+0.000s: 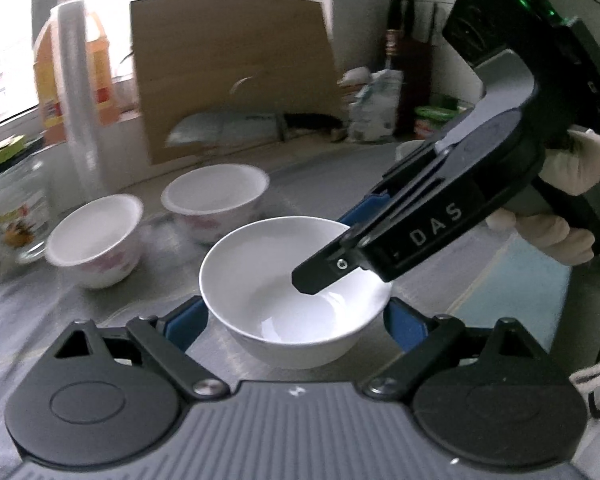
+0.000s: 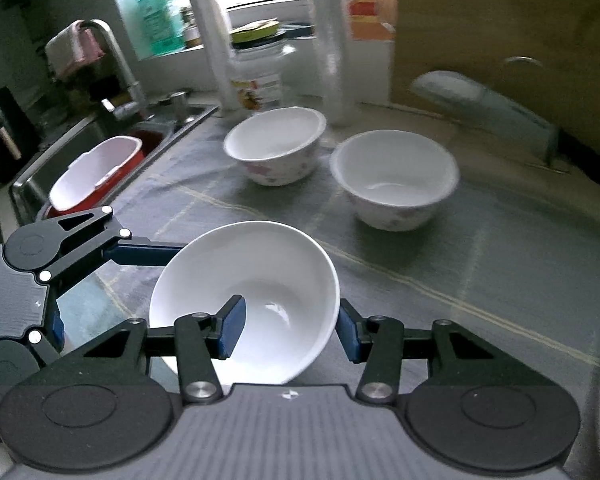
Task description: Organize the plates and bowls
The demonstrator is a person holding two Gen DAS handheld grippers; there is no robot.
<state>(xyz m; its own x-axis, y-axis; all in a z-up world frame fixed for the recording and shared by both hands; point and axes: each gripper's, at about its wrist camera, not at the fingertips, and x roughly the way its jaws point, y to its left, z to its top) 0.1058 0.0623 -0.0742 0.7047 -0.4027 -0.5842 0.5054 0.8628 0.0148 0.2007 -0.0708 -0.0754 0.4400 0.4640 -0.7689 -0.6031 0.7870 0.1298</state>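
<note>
A plain white bowl point(image 1: 296, 292) sits between the two blue pads of my left gripper point(image 1: 296, 322), which is spread wide around it; whether the pads touch it does not show. My right gripper point(image 2: 290, 330) straddles the bowl's point(image 2: 252, 300) right rim, one pad inside and one outside, jaws apart. It also shows in the left wrist view point(image 1: 332, 256), reaching into the bowl from the right. Two flower-patterned white bowls point(image 2: 276, 144) point(image 2: 396, 180) stand upright farther back on the grey mat; they also show in the left wrist view point(image 1: 96, 236) point(image 1: 216, 196).
A sink point(image 2: 80, 148) with a red-and-white tub point(image 2: 96, 176) and a tap point(image 2: 116, 60) lies to the left. A glass jar point(image 1: 12, 208), plastic-wrap rolls point(image 1: 80, 96), an oil bottle point(image 1: 76, 56) and a cardboard sheet point(image 1: 232, 76) line the back. Bags and bottles point(image 1: 380, 100) stand at the back right.
</note>
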